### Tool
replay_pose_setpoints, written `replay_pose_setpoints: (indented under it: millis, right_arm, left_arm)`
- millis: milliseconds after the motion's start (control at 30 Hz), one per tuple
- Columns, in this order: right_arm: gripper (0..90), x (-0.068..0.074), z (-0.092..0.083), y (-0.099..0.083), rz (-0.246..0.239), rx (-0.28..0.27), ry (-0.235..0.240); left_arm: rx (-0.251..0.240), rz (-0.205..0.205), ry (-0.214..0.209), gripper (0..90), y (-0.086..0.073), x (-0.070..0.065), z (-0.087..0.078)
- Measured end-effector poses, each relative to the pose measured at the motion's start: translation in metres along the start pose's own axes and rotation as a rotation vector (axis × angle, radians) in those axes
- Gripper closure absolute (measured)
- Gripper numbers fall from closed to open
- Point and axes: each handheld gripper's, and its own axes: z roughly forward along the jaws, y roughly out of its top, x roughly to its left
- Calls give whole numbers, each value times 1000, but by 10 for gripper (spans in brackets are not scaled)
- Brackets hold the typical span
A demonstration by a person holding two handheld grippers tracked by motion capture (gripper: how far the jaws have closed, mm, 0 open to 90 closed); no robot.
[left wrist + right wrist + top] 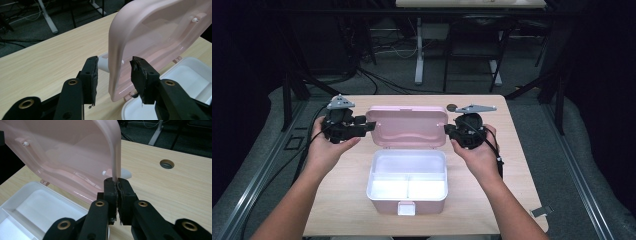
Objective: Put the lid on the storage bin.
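Two grippers flank the raised lid (407,126) of a pink box (407,187) that sits mid-bench. At 3 o'clock the right gripper (116,185) has its jaws pinched shut on the lid's thin side edge. At 9 o'clock the left gripper (113,66) straddles the other edge, jaws apart with pads not yet pressing. Light, stiff, glossy plastic probably slips, so grip squarely on those side rims.

Overhead light – tabletop (522,165) bright, surroundings dark – gripper views slightly soft.
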Motion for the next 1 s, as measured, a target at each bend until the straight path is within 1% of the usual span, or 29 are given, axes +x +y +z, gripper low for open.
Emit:
replay_pose_setpoints:
  millis: [67,100,133,200,233,267,300,333,367,400,467,500,533,600,667,700,733,800,833,867,967,1000]
  right_arm:
    - [866,0,0,0,0,0,1]
    - [865,0,-1,0,2,7,19]
    - [865,0,-1,0,3,5,19]
    - [863,0,-1,0,4,5,20]
    - [861,0,-1,0,4,4,21]
    - [848,0,-1,0,3,1,20]
    - [848,0,-1,0,3,1,20]
    - [837,0,-1,0,3,1,22]
    - [825,0,-1,0,3,0,20]
    - [815,0,-1,0,3,-1,18]
    - [799,1,-1,0,-4,-3,17]
    - [791,1,-1,0,-6,-6,19]
    - [788,0,-1,0,-9,-9,25]
    - [783,0,-2,0,-13,-13,32]
    - [773,1,-2,1,-23,-36,19]
    - [773,1,-2,1,-23,-36,19]
    - [771,1,-3,2,-38,-34,32]
    - [770,1,-4,2,-42,-38,35]
    - [770,1,-5,3,-44,-44,31]
    - [767,1,-6,4,-61,-56,30]
    - [772,2,-8,5,-63,-59,27]
    - [785,2,-9,7,-72,-66,15]
  left_arm:
    - [-3,-3,3,572,0,0,1]
    - [-5,0,7,572,0,0,0]
    - [-9,3,9,574,0,0,0]
    - [-15,15,0,589,1,0,-1]
    - [-19,16,-1,614,1,0,-1]
    - [-32,17,-11,661,1,0,-3]
    - [-32,17,-11,694,1,0,-3]
    - [-34,15,-17,694,1,0,-4]
    - [-37,11,-19,715,1,-1,-4]
    - [-37,16,-12,724,1,-1,-4]
    - [-29,29,1,769,0,-1,-4]
    - [-29,29,1,777,0,-1,-4]
    - [-23,50,15,799,0,-2,-5]
    - [-24,51,16,803,0,-2,-5]
    - [-24,51,17,810,0,-2,-5]
    - [-24,51,17,812,0,-2,-5]
    - [-24,49,15,813,0,-2,-5]
    - [-22,45,11,817,-1,-2,-6]
    - [-23,45,10,817,-1,-2,-6]
    - [-24,46,10,816,-1,-2,-6]
    - [-24,48,13,817,-1,-3,-6]
    - [-23,47,13,817,-1,-3,-7]
